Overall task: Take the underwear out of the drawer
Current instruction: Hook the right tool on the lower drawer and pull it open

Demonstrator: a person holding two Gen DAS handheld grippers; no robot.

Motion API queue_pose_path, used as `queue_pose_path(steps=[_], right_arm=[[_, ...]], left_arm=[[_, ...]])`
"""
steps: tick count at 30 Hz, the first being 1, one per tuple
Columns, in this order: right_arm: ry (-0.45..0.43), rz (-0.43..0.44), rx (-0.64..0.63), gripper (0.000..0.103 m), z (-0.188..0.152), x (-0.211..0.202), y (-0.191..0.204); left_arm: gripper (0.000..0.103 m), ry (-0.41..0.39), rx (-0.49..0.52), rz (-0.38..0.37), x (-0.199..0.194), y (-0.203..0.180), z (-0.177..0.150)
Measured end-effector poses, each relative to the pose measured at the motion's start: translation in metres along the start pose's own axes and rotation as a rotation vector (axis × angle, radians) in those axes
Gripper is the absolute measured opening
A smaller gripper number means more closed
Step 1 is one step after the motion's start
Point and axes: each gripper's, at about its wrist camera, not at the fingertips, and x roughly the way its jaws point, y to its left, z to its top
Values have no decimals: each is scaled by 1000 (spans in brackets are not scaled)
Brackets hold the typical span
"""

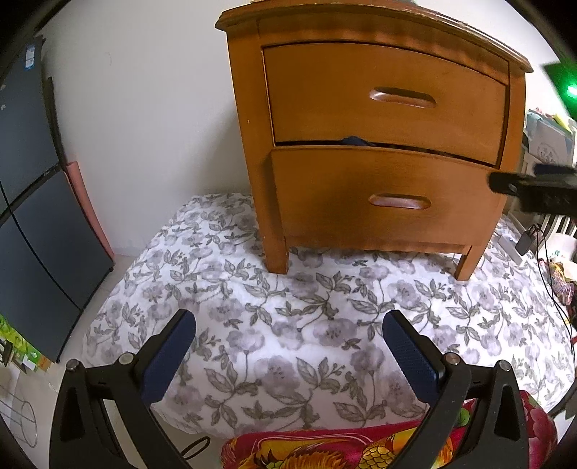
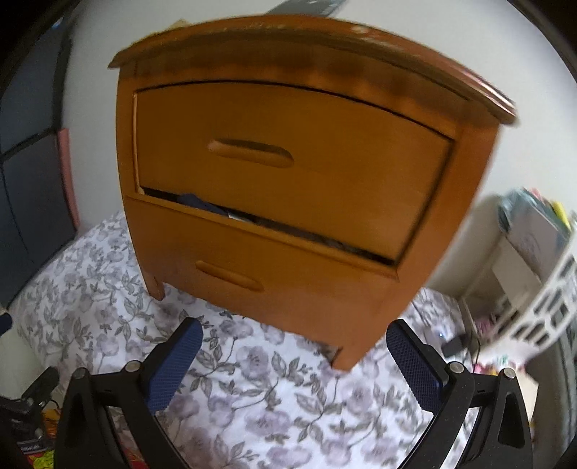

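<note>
Before nightstand [image 1: 378, 144] – both grippers wide, underwear [image 2: 202, 204] peeking.

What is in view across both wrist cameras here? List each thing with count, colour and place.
nightstand: one, orange-brown wood, standing on the floral cover against the white wall
top drawer: one, same wood, looks shut
bottom drawer: one, same wood, slightly ajar
dark blue cloth: one piece, peeking from the gap above the bottom drawer
floral cover: one, white with grey flowers, under the nightstand
red patterned blanket: one, red and yellow, near edge
dark panels: several, dark blue-grey, left wall
white basket: one, blurred, far right
left hand-held gripper: one, black with blue pads, open, above the cover
right hand-held gripper: one, black with blue pads, open, facing the nightstand
</note>
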Motion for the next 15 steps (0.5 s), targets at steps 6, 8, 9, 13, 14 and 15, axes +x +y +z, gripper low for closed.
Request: queue_pose_path(steps=[6, 8, 9, 13, 14, 15], right_arm=[[44, 23, -11, 103, 24, 29, -7], [49, 20, -39, 103, 32, 36, -3], [50, 20, -51, 103, 33, 38, -1], [53, 34, -121, 103, 44, 49, 10], [55, 37, -133, 103, 45, 51, 12], [59, 38, -144, 103, 47, 55, 15]], left_arm=[[103, 10, 9, -4, 1, -1, 0], [103, 12, 15, -8, 2, -3, 0], [103, 13, 17, -11, 2, -3, 0], [103, 16, 20, -23, 3, -2, 1], [103, 19, 20, -26, 3, -2, 1], [103, 20, 20, -29, 4, -2, 2]])
